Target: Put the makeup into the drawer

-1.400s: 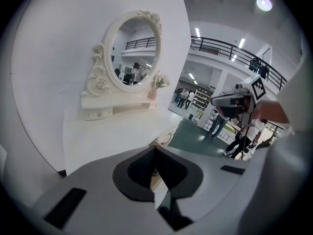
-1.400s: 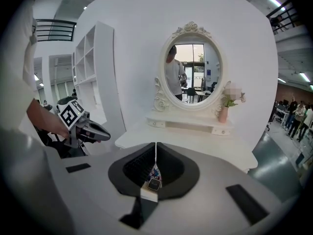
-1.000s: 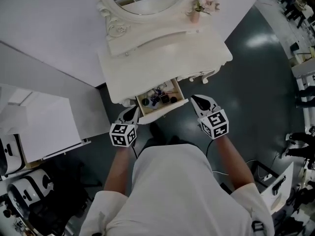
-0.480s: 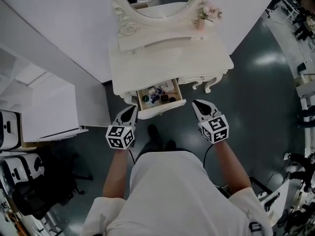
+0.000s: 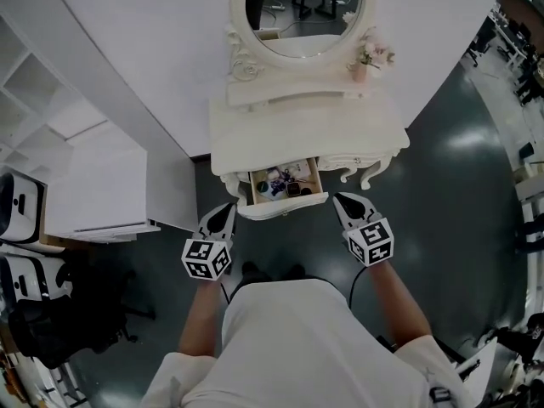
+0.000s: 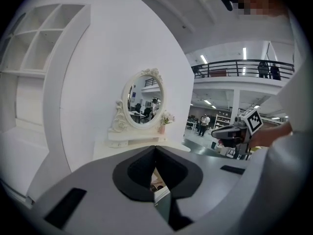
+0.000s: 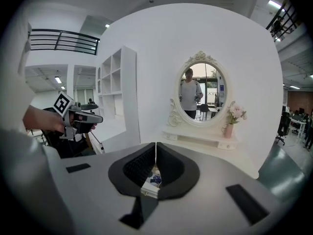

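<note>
The white drawer (image 5: 285, 203) of the dressing table (image 5: 306, 134) stands pulled out, with several small makeup items (image 5: 280, 182) lying inside. My left gripper (image 5: 228, 206) hovers just left of the drawer front, shut and empty. My right gripper (image 5: 338, 197) hovers just right of it, jaws also together with nothing between them. In the left gripper view the closed tips (image 6: 155, 147) point at the table, and the drawer (image 6: 160, 192) shows below them. In the right gripper view the closed tips (image 7: 156, 144) sit over the drawer's front corner (image 7: 149, 187).
An oval mirror (image 5: 302, 11) and a pink flower vase (image 5: 367, 58) stand at the table's back. A white shelving unit (image 5: 93, 185) stands to the left beside a curved white wall. Dark floor (image 5: 450, 194) spreads to the right.
The person has stepped back, so the table sits farther away and the whole mirror shows. Both grippers have risen and drawn back with the hands. The drawer stays open.
</note>
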Tool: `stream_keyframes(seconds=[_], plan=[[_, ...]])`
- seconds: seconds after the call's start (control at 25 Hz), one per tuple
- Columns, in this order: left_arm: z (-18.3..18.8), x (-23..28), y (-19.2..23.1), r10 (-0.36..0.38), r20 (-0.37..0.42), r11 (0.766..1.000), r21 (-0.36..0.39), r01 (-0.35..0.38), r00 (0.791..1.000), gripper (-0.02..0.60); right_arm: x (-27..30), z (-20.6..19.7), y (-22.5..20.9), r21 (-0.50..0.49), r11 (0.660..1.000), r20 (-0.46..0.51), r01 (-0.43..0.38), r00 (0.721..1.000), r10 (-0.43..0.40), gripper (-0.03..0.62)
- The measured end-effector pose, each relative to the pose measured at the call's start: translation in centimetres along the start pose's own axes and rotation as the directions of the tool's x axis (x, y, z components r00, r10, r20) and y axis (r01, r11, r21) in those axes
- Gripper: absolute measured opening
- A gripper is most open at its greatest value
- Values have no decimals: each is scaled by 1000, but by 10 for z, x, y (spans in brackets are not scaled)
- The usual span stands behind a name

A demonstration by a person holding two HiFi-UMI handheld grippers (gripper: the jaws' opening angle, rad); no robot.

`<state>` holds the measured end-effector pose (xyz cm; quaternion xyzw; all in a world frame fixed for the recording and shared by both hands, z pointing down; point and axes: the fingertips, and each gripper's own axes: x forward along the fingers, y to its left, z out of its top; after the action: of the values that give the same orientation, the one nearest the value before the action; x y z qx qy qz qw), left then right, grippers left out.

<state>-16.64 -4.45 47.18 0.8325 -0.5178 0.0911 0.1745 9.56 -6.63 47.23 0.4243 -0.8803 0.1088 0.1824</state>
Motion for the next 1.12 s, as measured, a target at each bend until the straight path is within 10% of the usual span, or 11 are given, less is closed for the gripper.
stream_keyframes(seconds=[1.12], plan=[[32,-46,32,-113,78,993,51,110,990,17,-13,48,66,-51,994,87,98,992,-94,29]])
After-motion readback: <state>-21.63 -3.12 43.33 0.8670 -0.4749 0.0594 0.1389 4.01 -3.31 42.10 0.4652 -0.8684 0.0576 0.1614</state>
